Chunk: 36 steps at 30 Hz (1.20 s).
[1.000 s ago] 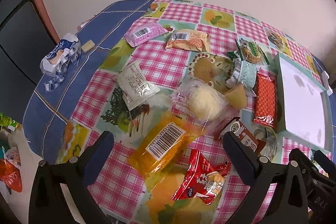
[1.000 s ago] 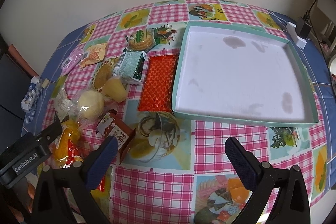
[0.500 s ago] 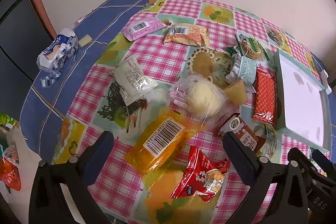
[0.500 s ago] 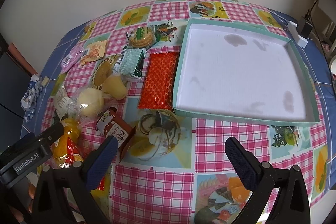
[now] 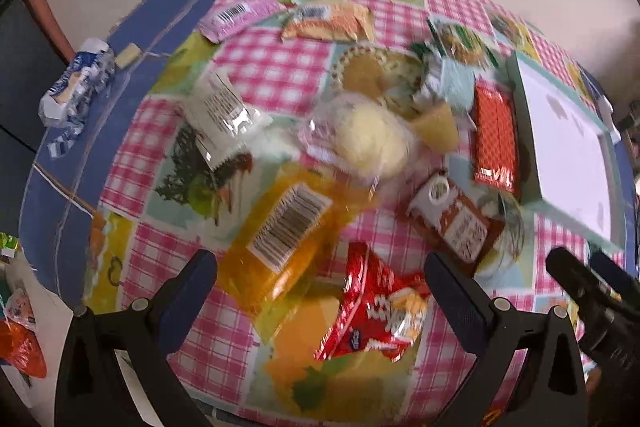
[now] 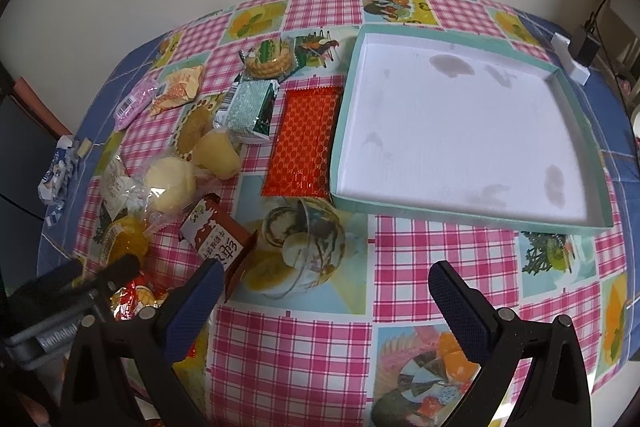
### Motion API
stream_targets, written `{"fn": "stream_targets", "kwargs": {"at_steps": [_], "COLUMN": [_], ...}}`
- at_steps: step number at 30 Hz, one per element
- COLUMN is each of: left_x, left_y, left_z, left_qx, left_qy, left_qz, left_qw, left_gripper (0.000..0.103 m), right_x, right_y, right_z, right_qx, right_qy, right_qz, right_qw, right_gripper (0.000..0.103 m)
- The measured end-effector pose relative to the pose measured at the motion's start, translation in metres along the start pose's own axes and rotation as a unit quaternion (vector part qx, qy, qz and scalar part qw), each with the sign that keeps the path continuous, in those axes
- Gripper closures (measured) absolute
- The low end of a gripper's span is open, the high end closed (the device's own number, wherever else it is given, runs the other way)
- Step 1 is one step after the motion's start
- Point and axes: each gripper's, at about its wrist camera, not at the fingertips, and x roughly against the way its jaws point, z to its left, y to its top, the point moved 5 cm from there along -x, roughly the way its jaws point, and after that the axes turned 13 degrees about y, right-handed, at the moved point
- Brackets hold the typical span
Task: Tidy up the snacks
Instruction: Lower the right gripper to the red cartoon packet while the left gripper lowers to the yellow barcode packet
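Note:
Several snack packets lie scattered on a checked tablecloth. My left gripper [image 5: 320,283] is open just above a red packet [image 5: 380,307] and an orange packet with a barcode [image 5: 280,227]. Beyond them lie a wrapped pale bun [image 5: 368,139], a brown packet [image 5: 456,223] and a flat red-orange packet [image 5: 494,143]. My right gripper [image 6: 324,291] stands open over bare cloth, in front of the empty teal-rimmed white tray [image 6: 472,215]. To the tray's left I see the red-orange packet [image 6: 306,143], the brown packet [image 6: 218,239] and the bun [image 6: 170,185].
A pink packet [image 5: 236,17], an orange-white packet [image 5: 328,23], a white packet [image 5: 224,115] and green packets [image 6: 250,109] lie further back. A crumpled blue-white wrapper [image 5: 74,83] sits on the blue cloth near the left edge. A white charger [image 6: 574,61] sits behind the tray.
The left gripper has moved forward and down toward the red and orange packets, and its view is blurred by motion. The right gripper has drifted slightly; both stay open.

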Motion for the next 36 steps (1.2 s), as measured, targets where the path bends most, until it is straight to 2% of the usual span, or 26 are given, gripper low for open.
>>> {"fn": "stream_targets", "kwargs": {"at_steps": [5,8,12,20,24,36], "left_x": [-0.001,-0.001,-0.007,-0.014,-0.023,-0.042], "left_y": [-0.006,-0.006,-0.008,-0.011,-0.007,-0.011], "left_z": [0.003,0.017,0.036,0.066,0.07,0.086], "left_qx": [0.003,0.022,0.041,0.07,0.077,0.107], "left_qy": [-0.023,-0.032,-0.029,-0.04,-0.048,-0.064], "left_qz": [0.004,0.007,0.02,0.023,0.029,0.043], "left_qw": [0.9997,0.9992,0.9985,0.9965,0.9955,0.9912], "left_gripper": [0.0,0.0,0.0,0.0,0.001,0.002], "right_x": [-0.004,-0.007,-0.018,-0.054,-0.067,-0.092], "right_y": [-0.002,-0.005,-0.01,-0.018,-0.023,-0.024], "right_z": [0.003,0.015,0.036,0.071,0.084,0.091], "right_qx": [-0.004,0.002,0.011,-0.001,-0.005,-0.012], "right_qy": [0.015,0.058,0.112,0.159,0.163,0.148], "right_qz": [0.007,0.017,0.05,0.124,0.143,0.178], "right_qw": [1.0,0.998,0.992,0.98,0.976,0.973], "right_gripper": [0.0,0.0,0.001,0.005,0.011,0.011]}}
